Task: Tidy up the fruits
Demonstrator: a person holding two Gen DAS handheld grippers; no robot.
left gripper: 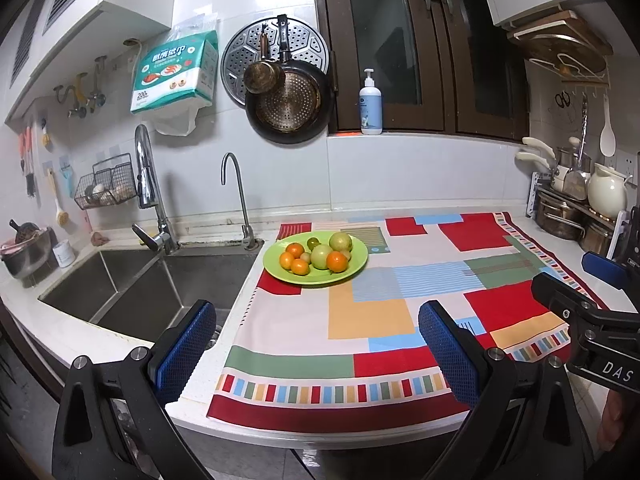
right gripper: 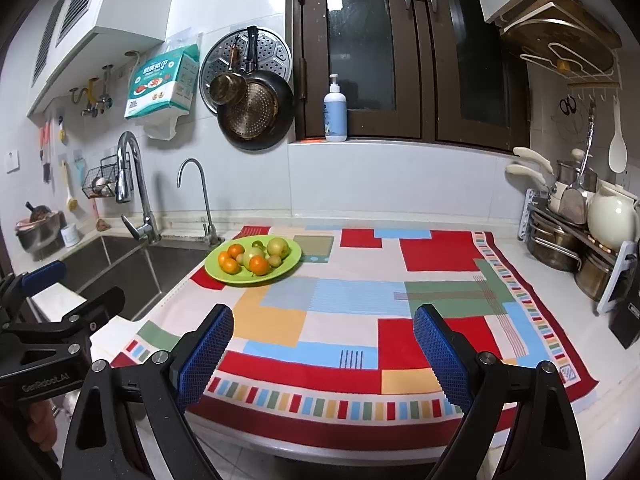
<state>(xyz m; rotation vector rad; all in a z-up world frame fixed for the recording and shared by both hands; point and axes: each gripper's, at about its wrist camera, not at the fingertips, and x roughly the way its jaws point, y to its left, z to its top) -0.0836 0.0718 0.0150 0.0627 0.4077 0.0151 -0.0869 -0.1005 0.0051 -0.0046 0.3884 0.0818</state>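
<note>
A green plate sits on the far left of a patchwork cloth. It holds several orange fruits and several green fruits. My left gripper is open and empty, held over the cloth's near edge, well short of the plate. My right gripper is open and empty over the cloth's near middle, with the plate far ahead to the left. Each gripper shows at the edge of the other's view: the right gripper and the left gripper.
A steel double sink with two taps lies left of the cloth. Pots and a white kettle on a rack crowd the right side. Pans hang on the back wall. A soap bottle stands on the window ledge.
</note>
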